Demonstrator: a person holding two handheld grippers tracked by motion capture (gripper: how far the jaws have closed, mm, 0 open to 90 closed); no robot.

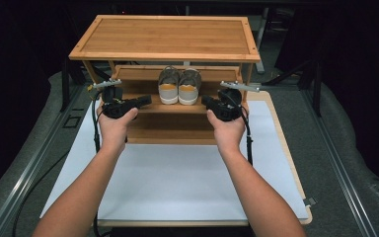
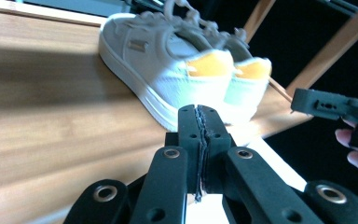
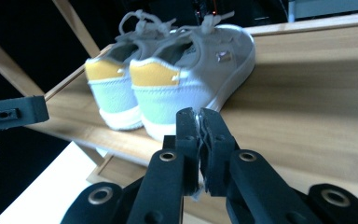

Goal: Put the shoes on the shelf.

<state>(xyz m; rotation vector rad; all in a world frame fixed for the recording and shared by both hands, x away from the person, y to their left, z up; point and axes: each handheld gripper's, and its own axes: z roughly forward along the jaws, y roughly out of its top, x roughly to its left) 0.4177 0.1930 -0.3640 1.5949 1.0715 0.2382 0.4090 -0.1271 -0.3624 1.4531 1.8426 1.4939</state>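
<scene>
Both the left gripper [image 1: 145, 100] and right gripper [image 1: 206, 101] hung closed and empty; the shoes [image 1: 179, 85], centre frame on the shelf [image 1: 143, 74], looked light, soft-sided, best pinched at the heels

**Setting: staged recording studio or lab bay**

Black-draped surroundings enclose a grey padded floor [image 1: 335, 148] with metal rails. A bamboo shoe rack [image 1: 165, 39] stands on a white board [image 1: 177, 182]. Stand legs [image 1: 296, 69] visible behind; nothing domestic.

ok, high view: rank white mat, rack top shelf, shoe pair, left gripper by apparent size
1. white mat
2. rack top shelf
3. shoe pair and left gripper: look about alike, and the gripper sits nearer the camera, so unranked.
</scene>
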